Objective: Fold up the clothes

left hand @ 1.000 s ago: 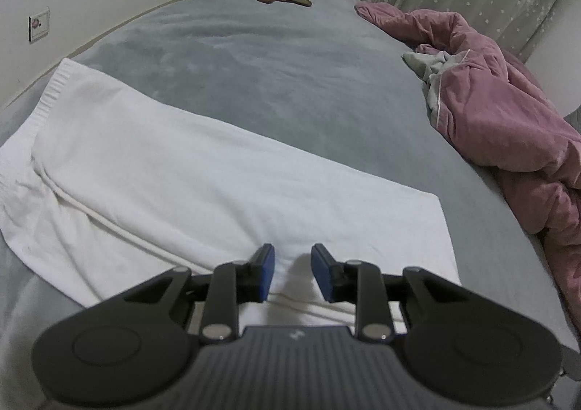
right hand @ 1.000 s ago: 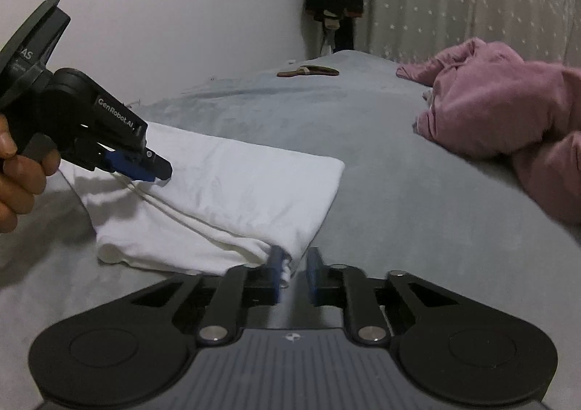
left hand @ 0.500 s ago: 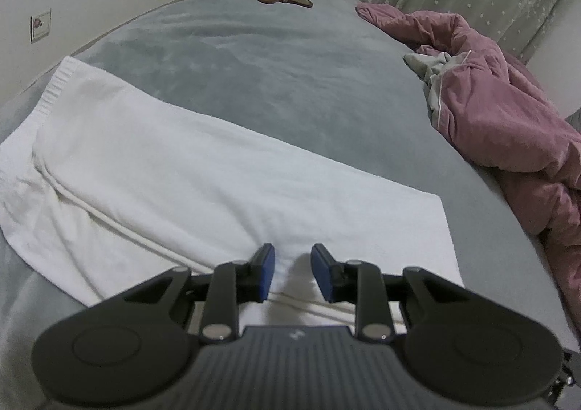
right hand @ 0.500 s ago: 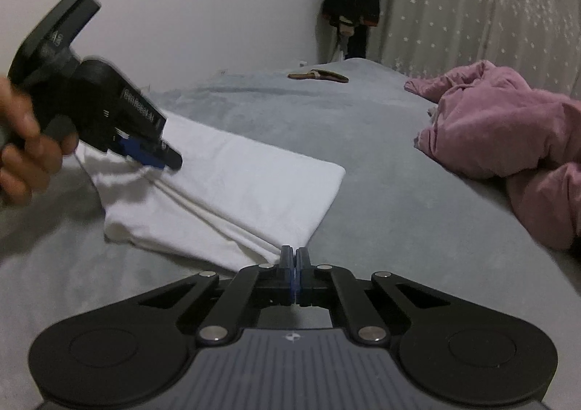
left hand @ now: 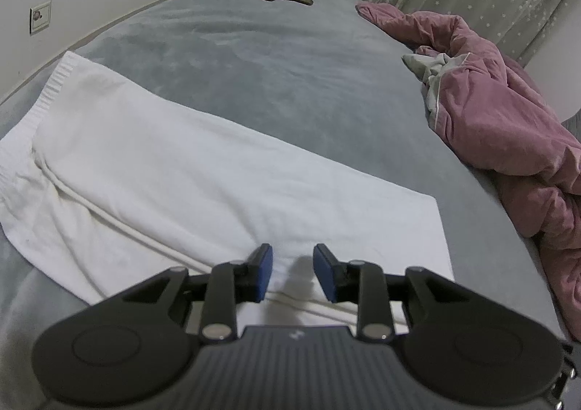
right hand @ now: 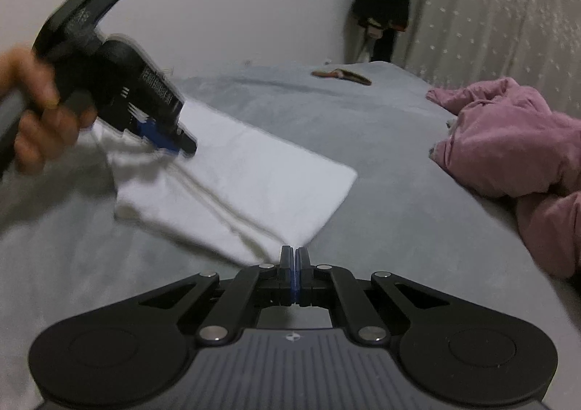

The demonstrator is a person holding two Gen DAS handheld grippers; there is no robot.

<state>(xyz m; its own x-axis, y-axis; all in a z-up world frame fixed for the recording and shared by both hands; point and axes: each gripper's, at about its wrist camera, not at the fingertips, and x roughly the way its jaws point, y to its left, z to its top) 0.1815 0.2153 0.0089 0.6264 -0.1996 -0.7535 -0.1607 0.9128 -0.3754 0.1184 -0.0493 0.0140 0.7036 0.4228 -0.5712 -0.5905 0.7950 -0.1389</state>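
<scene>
- My right gripper (right hand: 294, 257) had its jaws spread at the near corner of the white garment (left hand: 203, 170) a second ago; now they are pressed together. The corner cloth sits just ahead of the tips, and I cannot tell whether any fabric is caught between them.
- My left gripper (left hand: 292, 270) has barely shifted: its jaws are spread, holding nothing, and they hover over the garment's near edge, beside a raised seam.
- From the right wrist view, the left gripper (right hand: 159, 134) and the hand (right hand: 40, 119) carrying it have lifted and tilted, and they are blurred with motion over the garment's far left end.
- The garment lies flat on the grey bed (left hand: 290, 76), already doubled lengthwise, its ribbed band toward the wall end.
- My reading: the right side closing at the corner suggests a pinch for another fold, or a missed grab. I would confirm the hold before lifting.
- The pink quilt (right hand: 515, 141) is heaped well apart on the right.
</scene>
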